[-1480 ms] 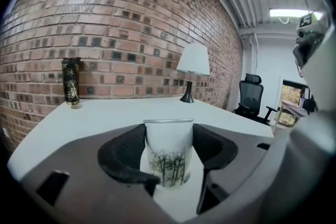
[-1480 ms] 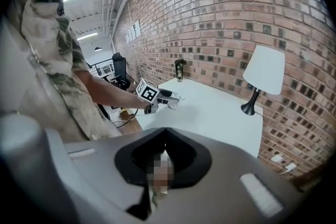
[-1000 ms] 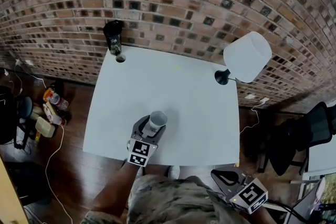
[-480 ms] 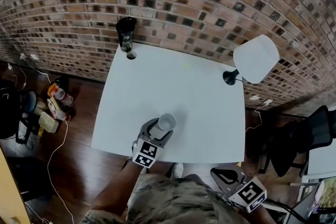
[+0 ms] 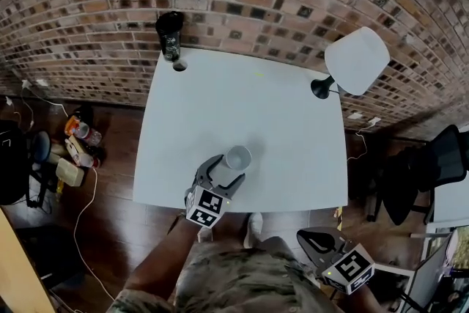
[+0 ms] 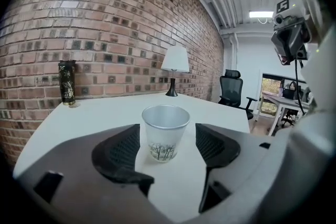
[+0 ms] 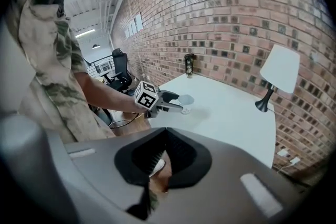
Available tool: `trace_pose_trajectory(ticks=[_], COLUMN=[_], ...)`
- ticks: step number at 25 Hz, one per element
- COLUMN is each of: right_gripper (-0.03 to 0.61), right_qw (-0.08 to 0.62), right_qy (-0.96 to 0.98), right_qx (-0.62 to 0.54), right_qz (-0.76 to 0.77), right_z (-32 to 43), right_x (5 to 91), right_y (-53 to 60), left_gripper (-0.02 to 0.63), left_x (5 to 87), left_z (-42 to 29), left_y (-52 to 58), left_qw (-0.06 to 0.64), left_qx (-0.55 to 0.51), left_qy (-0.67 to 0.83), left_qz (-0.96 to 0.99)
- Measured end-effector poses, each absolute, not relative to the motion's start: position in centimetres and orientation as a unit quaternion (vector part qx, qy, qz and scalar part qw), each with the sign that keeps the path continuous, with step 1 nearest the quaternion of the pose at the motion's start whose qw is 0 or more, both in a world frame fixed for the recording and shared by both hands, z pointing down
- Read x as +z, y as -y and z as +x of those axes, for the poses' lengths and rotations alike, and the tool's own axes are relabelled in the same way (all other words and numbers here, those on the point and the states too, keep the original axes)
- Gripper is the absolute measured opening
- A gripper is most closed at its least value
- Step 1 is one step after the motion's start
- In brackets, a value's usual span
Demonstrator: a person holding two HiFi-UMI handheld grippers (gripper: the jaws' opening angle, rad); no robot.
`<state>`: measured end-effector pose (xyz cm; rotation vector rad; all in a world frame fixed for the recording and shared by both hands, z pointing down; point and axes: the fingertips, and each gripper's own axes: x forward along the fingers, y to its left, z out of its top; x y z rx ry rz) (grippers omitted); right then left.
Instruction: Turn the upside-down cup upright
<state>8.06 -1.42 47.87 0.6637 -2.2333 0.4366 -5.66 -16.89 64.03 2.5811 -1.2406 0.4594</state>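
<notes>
A frosted cup [image 5: 239,156] with a tree print stands upright, mouth up, on the white table [image 5: 293,128] near its front edge. My left gripper [image 5: 231,171] reaches in from the front edge. Its jaws are opening, one on each side of the cup [image 6: 166,131], and a gap shows between each pad and the cup wall. In the left gripper view the left gripper [image 6: 167,140] frames the cup evenly. My right gripper [image 5: 311,240] hangs off the table at the lower right, by my body, and is shut on nothing. The right gripper view shows the right gripper [image 7: 163,157] and, far off, the cup [image 7: 185,100].
A black tumbler [image 5: 171,34] and a small round disc [image 5: 179,66] sit at the table's far left corner. A lamp with a white shade [image 5: 357,61] stands at the far right corner. A brick wall lies behind, an office chair [image 5: 436,172] to the right, and floor clutter [image 5: 69,157] to the left.
The left gripper brought the tilted cup upright, set it on the table, and spread its jaws off it. The right gripper stayed low at the lower right.
</notes>
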Motion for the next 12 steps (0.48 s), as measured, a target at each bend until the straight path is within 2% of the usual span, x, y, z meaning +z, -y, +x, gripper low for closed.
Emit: trace_pose_trajectory(ticks=[6, 12], right_gripper=[0.005, 0.012], right_qw=[0.361, 0.328], right_qy=[0.886, 0.917], right_qx=[0.169, 0.135], right_qz=[0.237, 0.184], right_z=[8.7, 11.1], right_x=[48.1, 46.6], right_y=[-0.6, -4.4], left_gripper=[0.331, 0.324], left_x=[61.7, 56.8], left_z=[-7.9, -7.8], left_y=[13.3, 3.9], left_qw=[0.125, 0.151], left_qx=[0.164, 0.16], left_qy=[0.453, 0.492], left_qz=[0.867, 0.842])
